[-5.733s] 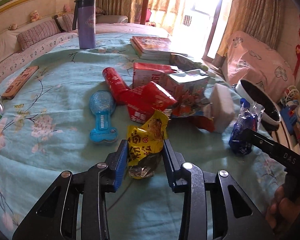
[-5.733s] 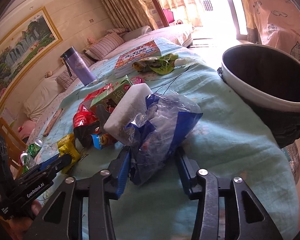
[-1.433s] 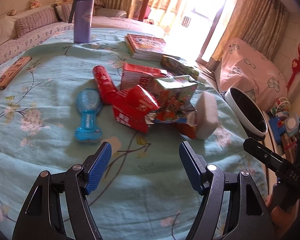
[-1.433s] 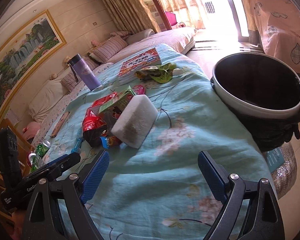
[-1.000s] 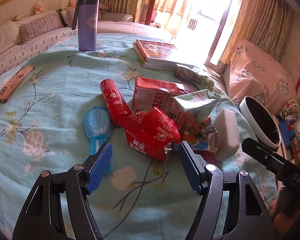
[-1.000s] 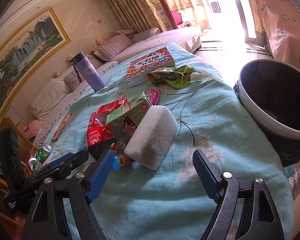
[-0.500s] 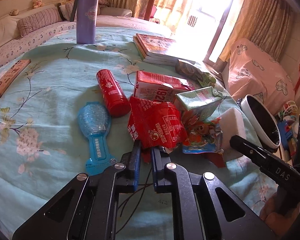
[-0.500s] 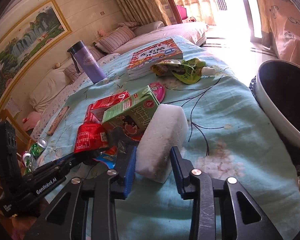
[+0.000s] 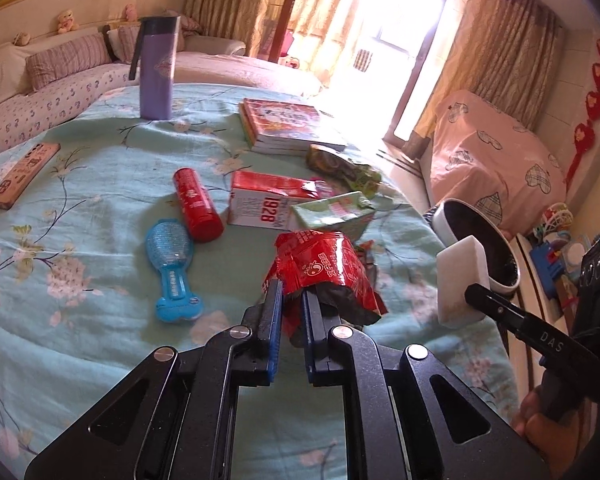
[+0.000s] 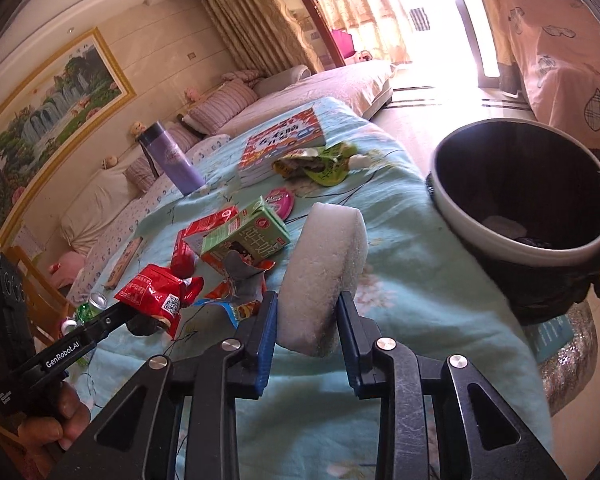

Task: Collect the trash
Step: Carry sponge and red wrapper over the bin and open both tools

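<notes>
Lifted since earlier: red wrapper (image 9: 324, 268) clamped by left gripper (image 9: 291, 300) | right gripper (image 10: 307, 320) grips foam block (image 10: 324, 264), base hidden

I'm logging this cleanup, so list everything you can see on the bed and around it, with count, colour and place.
Snack wrapper: 1, red, in left gripper.
Foam block: 1, white, in right gripper.
Cartons: 2, red-white, green, mid-bed.
Can: 1, red, lying by brush.
Brush: 1, blue, bedspread.
Books: stack, far side.
Flask: 1, purple, upright.
Bin: 1, black-lined, beside bed.
Left gripper: shut.
Right gripper: clamped.
</notes>
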